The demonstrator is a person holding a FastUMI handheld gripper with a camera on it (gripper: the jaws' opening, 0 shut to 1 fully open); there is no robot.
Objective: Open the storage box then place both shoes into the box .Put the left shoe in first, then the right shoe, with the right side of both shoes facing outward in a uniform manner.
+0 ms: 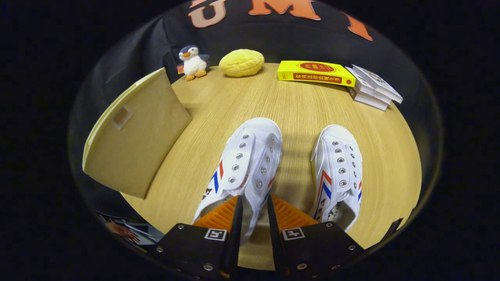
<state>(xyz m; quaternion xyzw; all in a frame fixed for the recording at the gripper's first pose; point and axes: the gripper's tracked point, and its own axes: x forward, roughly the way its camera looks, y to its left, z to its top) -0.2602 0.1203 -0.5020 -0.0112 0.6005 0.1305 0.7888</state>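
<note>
Wooden table [297, 113] bearing, at its left edge, the beige storage box [136, 132] with its lid closed, and at centre two white lace-less shoes with red and blue stripes, toes pointing away from the camera. The gripper [254, 212] is closed on the left shoe [244, 164], both fingers pressing the shoe's right side wall near the heel opening, while the right shoe [339, 171] lies just beside it, apart and untouched. Along the far edge: a stack of books [373, 88], a yellow book [315, 73], a yellow cushion [241, 62] and a small penguin plush [192, 61].
</note>
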